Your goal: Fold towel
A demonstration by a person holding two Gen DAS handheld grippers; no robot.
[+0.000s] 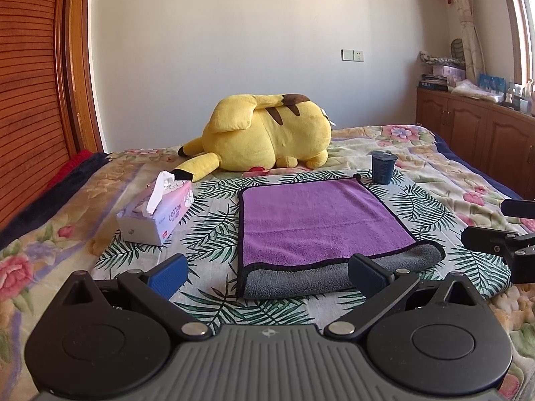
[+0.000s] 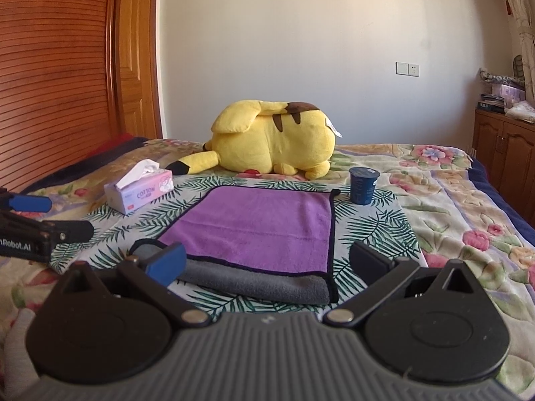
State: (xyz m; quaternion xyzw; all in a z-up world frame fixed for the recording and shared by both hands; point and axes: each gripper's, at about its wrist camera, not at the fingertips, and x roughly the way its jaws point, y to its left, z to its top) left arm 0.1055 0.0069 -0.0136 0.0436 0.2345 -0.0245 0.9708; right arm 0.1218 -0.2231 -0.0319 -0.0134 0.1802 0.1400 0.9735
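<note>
A towel, purple on top with a grey underside and black trim (image 1: 317, 220), lies folded on the leaf-print cloth on the bed; a grey strip shows along its near edge. It also shows in the right wrist view (image 2: 260, 227). My left gripper (image 1: 267, 274) is open and empty, just short of the towel's near edge. My right gripper (image 2: 267, 264) is open and empty, also just short of the near edge. The right gripper's fingers (image 1: 495, 237) show at the right edge of the left wrist view; the left gripper's fingers (image 2: 46, 227) show at the left edge of the right wrist view.
A yellow plush toy (image 1: 267, 133) lies behind the towel. A tissue box (image 1: 157, 214) stands to the towel's left. A dark blue cup (image 1: 384, 167) stands at its far right corner. A wooden wardrobe (image 2: 60, 67) is left, wooden cabinets (image 1: 474, 127) right.
</note>
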